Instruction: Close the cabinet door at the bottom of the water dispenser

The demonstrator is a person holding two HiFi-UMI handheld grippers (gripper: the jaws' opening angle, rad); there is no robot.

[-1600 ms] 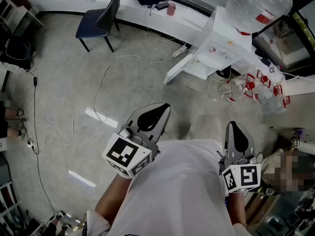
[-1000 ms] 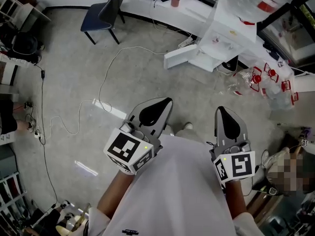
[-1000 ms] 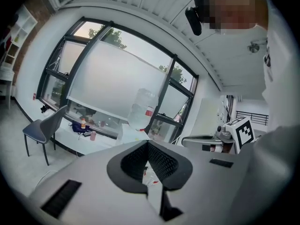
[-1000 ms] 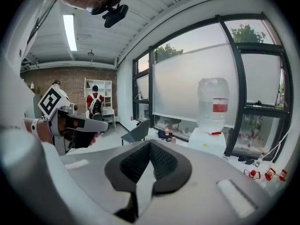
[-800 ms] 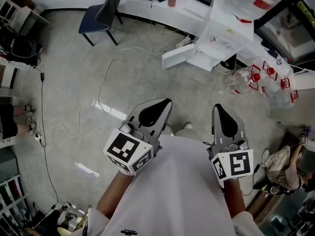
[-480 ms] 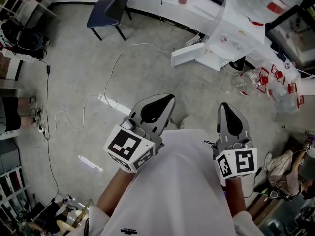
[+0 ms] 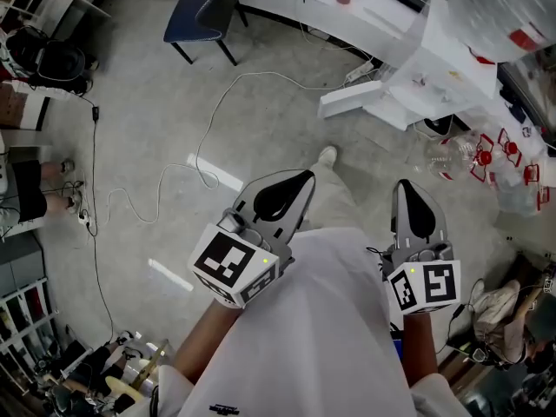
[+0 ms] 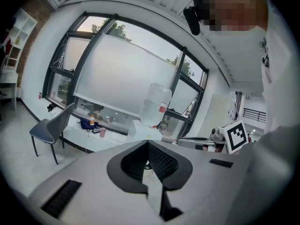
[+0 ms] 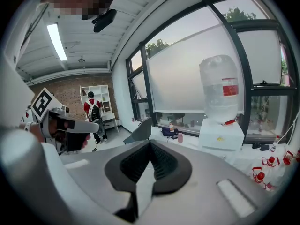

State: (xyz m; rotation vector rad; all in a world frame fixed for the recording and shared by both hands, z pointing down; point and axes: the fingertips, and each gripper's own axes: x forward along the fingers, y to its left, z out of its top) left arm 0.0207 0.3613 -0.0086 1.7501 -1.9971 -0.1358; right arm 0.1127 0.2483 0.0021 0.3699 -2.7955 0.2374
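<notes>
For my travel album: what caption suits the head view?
Person holding left gripper and right gripper, both shut, faces water dispenser with cabinet door open.

The left tongs (image 7: 280,196) and right tongs (image 7: 415,214) hang over the floor (image 7: 139,120), well apart from the water dispenser (image 7: 439,68), whose bottom cabinet door (image 7: 351,100) stands open.

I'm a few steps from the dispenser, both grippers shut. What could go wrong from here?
The white cable loops across the floor left of the shoe; a step could snag it.
Empty bottles lie on the floor right of the open cabinet door; the right gripper might knock them.
A hard shove could rock the water bottle atop the water dispenser.
</notes>
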